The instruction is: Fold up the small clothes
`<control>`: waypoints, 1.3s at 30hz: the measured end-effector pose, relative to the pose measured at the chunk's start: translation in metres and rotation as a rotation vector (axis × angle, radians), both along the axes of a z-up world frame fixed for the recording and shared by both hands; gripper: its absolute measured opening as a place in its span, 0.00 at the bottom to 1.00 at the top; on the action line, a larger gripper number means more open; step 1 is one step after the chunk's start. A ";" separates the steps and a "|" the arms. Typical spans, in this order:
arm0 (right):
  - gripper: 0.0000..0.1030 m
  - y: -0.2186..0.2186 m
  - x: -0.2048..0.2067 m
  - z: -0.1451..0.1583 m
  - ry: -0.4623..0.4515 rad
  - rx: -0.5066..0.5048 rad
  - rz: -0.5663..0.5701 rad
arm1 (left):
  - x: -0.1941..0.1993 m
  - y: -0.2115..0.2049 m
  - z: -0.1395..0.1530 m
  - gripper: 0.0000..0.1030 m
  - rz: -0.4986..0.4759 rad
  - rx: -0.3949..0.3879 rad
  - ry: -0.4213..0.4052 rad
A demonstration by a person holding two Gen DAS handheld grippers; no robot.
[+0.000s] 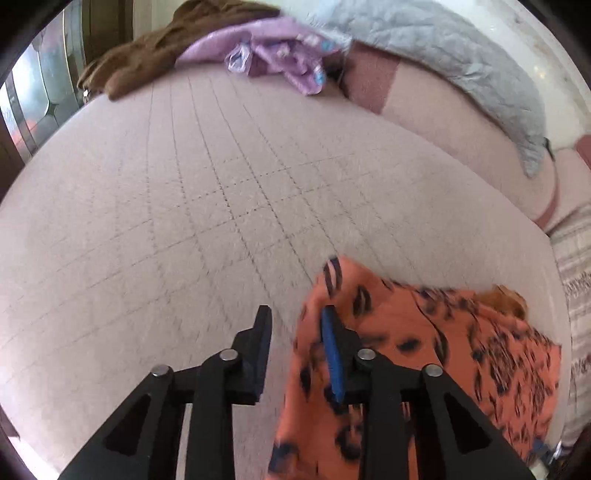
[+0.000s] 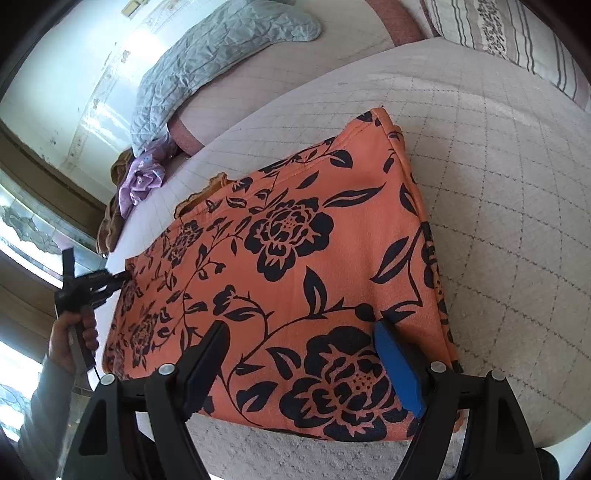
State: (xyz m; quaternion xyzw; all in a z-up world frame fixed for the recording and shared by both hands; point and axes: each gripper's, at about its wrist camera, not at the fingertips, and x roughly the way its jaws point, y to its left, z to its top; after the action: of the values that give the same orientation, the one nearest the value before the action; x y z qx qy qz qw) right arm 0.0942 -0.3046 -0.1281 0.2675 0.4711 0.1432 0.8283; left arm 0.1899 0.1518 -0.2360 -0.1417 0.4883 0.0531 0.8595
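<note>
An orange garment with a dark floral print (image 2: 306,266) lies flat on the pale quilted bed (image 2: 498,184). It also shows in the left wrist view (image 1: 424,350), at the lower right. My left gripper (image 1: 295,317) is open at the garment's left edge, its blue-padded finger over the cloth, the other over bare bed. In the right wrist view the left gripper (image 2: 123,275) touches the garment's far left corner. My right gripper (image 2: 303,332) is open and empty, hovering over the garment's near edge.
A purple garment (image 1: 280,55) and a brown one (image 1: 147,55) lie heaped at the bed's far end. A grey quilted blanket (image 1: 443,48) and a striped pillow (image 2: 517,33) lie along the side. A window is at the left in the right wrist view.
</note>
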 end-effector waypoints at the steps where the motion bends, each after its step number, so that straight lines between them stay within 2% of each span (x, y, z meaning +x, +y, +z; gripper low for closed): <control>1: 0.80 -0.002 0.001 0.002 0.017 0.016 -0.010 | -0.014 -0.002 0.007 0.35 -0.011 -0.007 -0.021; 3: 0.81 -0.007 0.006 0.015 0.022 0.064 -0.020 | -0.049 -0.013 0.020 0.52 -0.036 0.015 -0.069; 5: 0.81 -0.010 0.018 0.034 -0.031 0.087 -0.007 | -0.081 -0.024 0.027 0.59 -0.063 0.049 -0.095; 7: 0.81 -0.014 0.044 0.046 -0.060 0.101 -0.005 | -0.106 -0.040 0.029 0.62 -0.094 0.052 -0.105; 10: 0.81 -0.028 0.100 0.022 0.008 0.211 -0.030 | -0.128 -0.050 0.026 0.65 -0.122 0.042 -0.084; 11: 0.80 -0.041 0.118 0.000 0.068 0.204 -0.097 | -0.138 -0.056 0.021 0.65 -0.140 0.045 -0.064; 12: 0.72 -0.055 0.124 -0.017 0.119 0.234 -0.175 | -0.140 -0.061 0.020 0.65 -0.147 0.059 -0.051; 13: 0.70 -0.071 0.121 -0.032 0.136 0.353 -0.264 | -0.144 -0.065 0.018 0.65 -0.155 0.082 -0.037; 14: 0.70 -0.081 0.109 -0.033 0.122 0.449 -0.328 | -0.148 -0.068 0.016 0.65 -0.168 0.108 -0.030; 15: 0.71 -0.083 0.101 -0.027 0.100 0.454 -0.342 | -0.153 -0.072 0.017 0.65 -0.177 0.130 -0.032; 16: 0.73 -0.079 0.086 -0.013 0.059 0.410 -0.334 | -0.151 -0.074 0.017 0.65 -0.177 0.149 -0.036; 18: 0.74 -0.063 0.054 0.010 -0.003 0.335 -0.260 | -0.152 -0.080 0.022 0.65 -0.183 0.179 -0.045; 20: 0.78 -0.046 0.018 0.022 -0.039 0.298 -0.201 | -0.151 -0.087 0.029 0.65 -0.184 0.197 -0.061; 22: 0.80 -0.024 -0.014 0.023 -0.032 0.253 -0.132 | -0.145 -0.094 0.035 0.65 -0.189 0.189 -0.071; 24: 0.80 -0.009 -0.033 0.022 -0.016 0.248 -0.097 | -0.141 -0.099 0.038 0.65 -0.197 0.180 -0.074; 26: 0.80 0.001 -0.038 0.024 -0.032 0.258 -0.061 | -0.141 -0.103 0.043 0.65 -0.209 0.184 -0.078; 29: 0.84 0.001 -0.031 0.017 -0.045 0.232 -0.098 | -0.146 -0.105 0.050 0.69 -0.202 0.202 -0.100; 30: 0.84 0.000 -0.024 0.005 -0.007 0.211 -0.128 | -0.149 -0.104 0.053 0.69 -0.194 0.208 -0.102; 31: 0.84 -0.005 -0.023 -0.010 0.068 0.191 -0.174 | -0.152 -0.102 0.054 0.69 -0.187 0.213 -0.103; 32: 0.84 -0.008 -0.024 -0.015 0.082 0.244 -0.202 | -0.154 -0.100 0.055 0.69 -0.182 0.215 -0.106; 37: 0.85 0.002 -0.036 0.009 -0.008 0.264 -0.138 | -0.151 -0.094 0.048 0.69 -0.157 0.216 -0.078; 39: 0.85 0.004 -0.031 -0.006 0.017 0.231 -0.120 | -0.149 -0.095 0.047 0.69 -0.162 0.210 -0.070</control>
State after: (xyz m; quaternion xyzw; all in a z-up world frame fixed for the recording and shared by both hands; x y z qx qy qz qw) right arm 0.0628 -0.3004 -0.1342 0.3899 0.4417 0.1445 0.7950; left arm 0.0409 0.0568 -0.1887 -0.0129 0.4596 0.0292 0.8875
